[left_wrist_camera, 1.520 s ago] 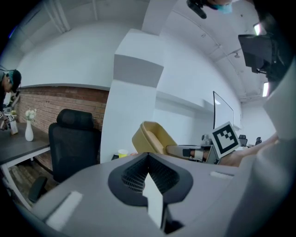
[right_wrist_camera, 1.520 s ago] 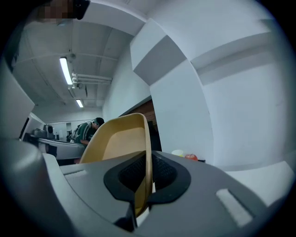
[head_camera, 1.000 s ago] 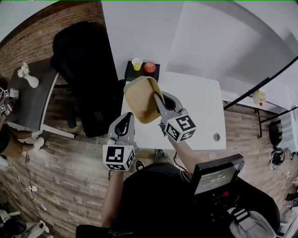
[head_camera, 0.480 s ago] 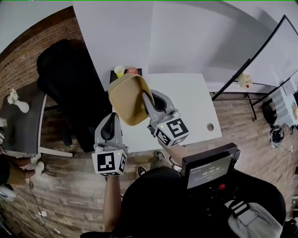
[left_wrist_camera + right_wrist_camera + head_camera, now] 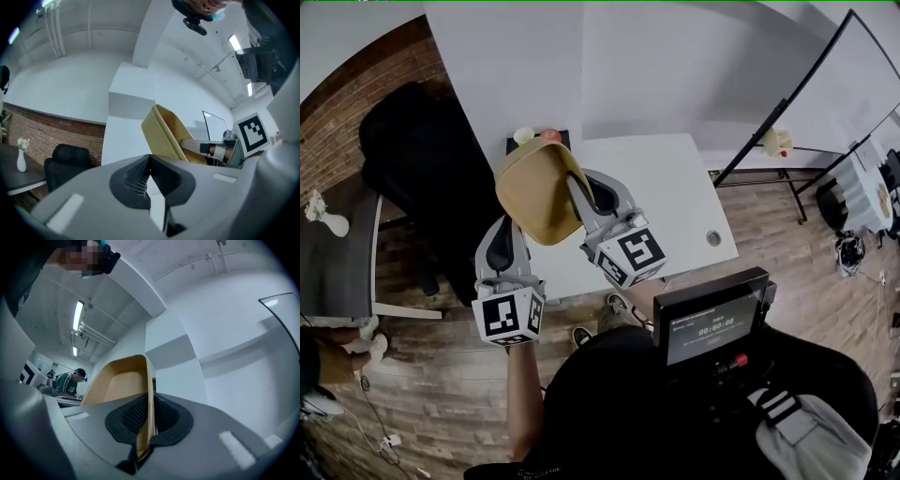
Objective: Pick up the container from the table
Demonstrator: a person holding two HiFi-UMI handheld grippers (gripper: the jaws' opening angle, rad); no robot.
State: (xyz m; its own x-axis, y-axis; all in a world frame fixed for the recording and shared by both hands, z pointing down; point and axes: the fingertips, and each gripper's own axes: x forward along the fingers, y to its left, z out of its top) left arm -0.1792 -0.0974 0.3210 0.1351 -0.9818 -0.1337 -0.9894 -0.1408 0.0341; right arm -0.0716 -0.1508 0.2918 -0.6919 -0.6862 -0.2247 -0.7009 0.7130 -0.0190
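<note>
**Tan container in the air, pinched by the right gripper**

Out at nine o'clock from the grippers stands a black office chair. Past it at the far left are a dark side table and a white vase.

Next comes the left gripper. Its jaws are pressed together with nothing between them. It hangs at about seven o'clock from the container, just beside it but apart.

The tan container is up in the air over the left edge of the white table, tipped on edge.

The right gripper reaches in from four o'clock. Its jaws are clamped tight on the container's side wall, one jaw inside and one outside.

At twelve o'clock from the container, by the table's far corner, a pale cup and a red round thing sit side by side on a small black stand.

Down at five o'clock, a small screen rides on the person's chest.
</note>
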